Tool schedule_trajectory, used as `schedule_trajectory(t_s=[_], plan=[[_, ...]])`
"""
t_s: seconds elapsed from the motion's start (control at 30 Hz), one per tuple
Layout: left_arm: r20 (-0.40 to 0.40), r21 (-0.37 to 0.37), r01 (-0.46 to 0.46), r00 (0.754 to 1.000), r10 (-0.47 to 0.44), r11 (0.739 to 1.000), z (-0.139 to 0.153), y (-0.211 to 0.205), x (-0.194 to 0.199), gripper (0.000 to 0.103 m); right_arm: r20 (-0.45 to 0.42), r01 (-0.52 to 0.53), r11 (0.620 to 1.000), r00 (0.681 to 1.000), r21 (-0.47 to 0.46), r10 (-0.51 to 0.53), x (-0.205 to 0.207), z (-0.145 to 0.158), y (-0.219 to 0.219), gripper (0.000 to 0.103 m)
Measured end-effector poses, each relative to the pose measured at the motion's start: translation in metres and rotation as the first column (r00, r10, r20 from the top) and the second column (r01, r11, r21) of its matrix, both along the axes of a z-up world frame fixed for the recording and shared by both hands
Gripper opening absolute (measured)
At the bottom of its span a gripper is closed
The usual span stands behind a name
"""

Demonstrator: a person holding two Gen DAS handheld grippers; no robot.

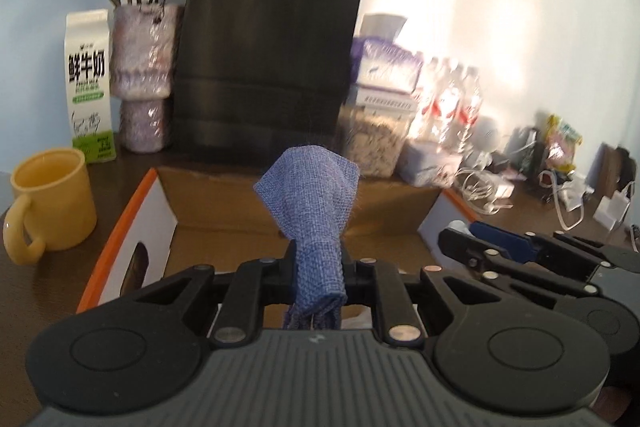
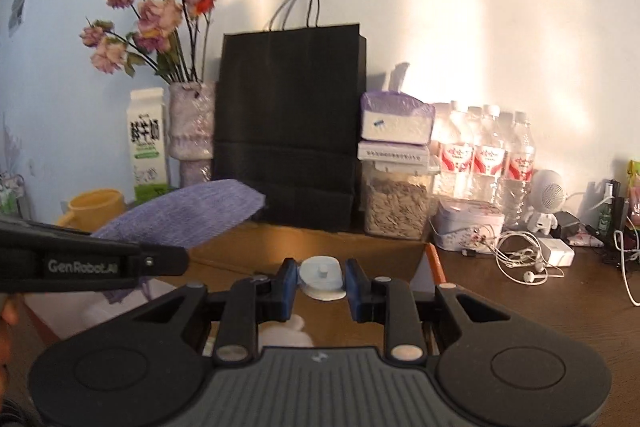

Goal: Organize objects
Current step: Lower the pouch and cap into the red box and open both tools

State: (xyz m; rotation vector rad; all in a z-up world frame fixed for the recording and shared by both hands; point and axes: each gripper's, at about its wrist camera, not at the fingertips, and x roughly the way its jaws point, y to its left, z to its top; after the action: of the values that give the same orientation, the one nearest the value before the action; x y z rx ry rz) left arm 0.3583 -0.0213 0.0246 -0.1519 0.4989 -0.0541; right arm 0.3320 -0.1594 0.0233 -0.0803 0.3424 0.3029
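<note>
My left gripper (image 1: pixel 318 265) is shut on a blue woven cloth (image 1: pixel 314 203), which stands up from the fingers above an open cardboard box (image 1: pixel 224 215) with orange edges. In the right wrist view the same cloth (image 2: pixel 188 215) juts out from the left gripper over the box's left side. My right gripper (image 2: pixel 321 287) is over the box with a small gap between its blue pads, which hold nothing. A pale blue round lid-like object (image 2: pixel 321 273) lies on the box floor beyond them. The right gripper (image 1: pixel 460 241) also shows at the right of the left wrist view.
Behind the box stand a black paper bag (image 2: pixel 290 123), a milk carton (image 1: pixel 89 87), a vase of dried roses (image 1: pixel 142 79), a yellow mug (image 1: pixel 52 203), a seed jar (image 2: pixel 396 203), tissue packs, water bottles (image 2: pixel 486 155), a tin, earphones (image 2: pixel 520 259) and chargers.
</note>
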Motion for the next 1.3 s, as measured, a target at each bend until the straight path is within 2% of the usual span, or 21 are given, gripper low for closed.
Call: schedule_trajectory(t_s=[0.17,0.2,0.23,0.3,0.33,0.37,0.4,0.43,0.67,0.87,1.07,1.3], plan=[[-0.014,0.006,-0.016,1.0,0.016,1.0,-0.007,0.002,0.002,0.018,-0.037,0.008,1.0,0.999,0.003,-0.008,0.007,-0.009,-0.002,0.025],[-0.016,0.007,-0.019,1.0,0.02,1.0,-0.007,0.002,0.003,0.02,-0.039,0.007,1.0,0.999,0.002,-0.007,0.007,-0.009,-0.002,0.025],[-0.018,0.006,-0.023,1.0,0.023,1.0,-0.006,0.002,0.003,0.026,-0.044,0.007,1.0,0.999,0.001,-0.007,0.007,-0.01,-0.001,0.027],[-0.014,0.002,-0.035,0.999,0.035,0.999,-0.006,0.004,0.002,0.048,-0.053,0.011,1.0,0.999,-0.003,-0.011,0.007,-0.011,-0.001,0.036],[-0.014,0.005,-0.045,0.999,0.045,0.999,-0.005,0.004,0.001,0.071,-0.056,0.012,1.0,0.998,-0.004,-0.012,0.006,-0.011,-0.001,0.051],[-0.009,0.012,-0.062,0.998,0.062,0.998,-0.004,0.005,0.0,0.097,-0.058,0.013,1.0,0.998,-0.005,-0.013,0.006,-0.012,0.0,0.073],[0.003,0.024,-0.088,0.996,0.088,0.996,-0.003,0.004,-0.002,0.103,-0.061,0.014,1.0,0.998,-0.007,-0.014,0.005,-0.012,0.0,0.086],[0.016,0.034,-0.105,0.994,0.105,0.994,-0.001,0.004,-0.003,0.103,-0.065,0.014,1.0,0.998,-0.008,-0.014,0.005,-0.012,0.0,0.103],[-0.012,0.024,-0.115,0.993,0.116,0.993,-0.001,0.009,-0.001,0.103,-0.073,0.02,1.0,0.997,0.003,-0.02,0.003,-0.011,-0.001,0.103],[-0.006,0.023,-0.111,0.994,0.111,0.994,0.001,0.007,-0.003,0.103,-0.069,0.018,1.0,0.997,0.002,-0.018,0.001,-0.01,-0.001,0.103],[0.029,0.012,-0.105,0.994,0.105,0.994,0.01,0.007,-0.013,0.103,-0.054,0.017,1.0,0.998,0.01,-0.016,-0.007,-0.003,-0.002,0.103],[0.11,-0.012,-0.099,0.989,0.1,0.995,0.031,0.009,-0.042,0.103,-0.008,0.007,1.0,1.0,0.022,-0.007,-0.03,0.012,-0.006,0.103]])
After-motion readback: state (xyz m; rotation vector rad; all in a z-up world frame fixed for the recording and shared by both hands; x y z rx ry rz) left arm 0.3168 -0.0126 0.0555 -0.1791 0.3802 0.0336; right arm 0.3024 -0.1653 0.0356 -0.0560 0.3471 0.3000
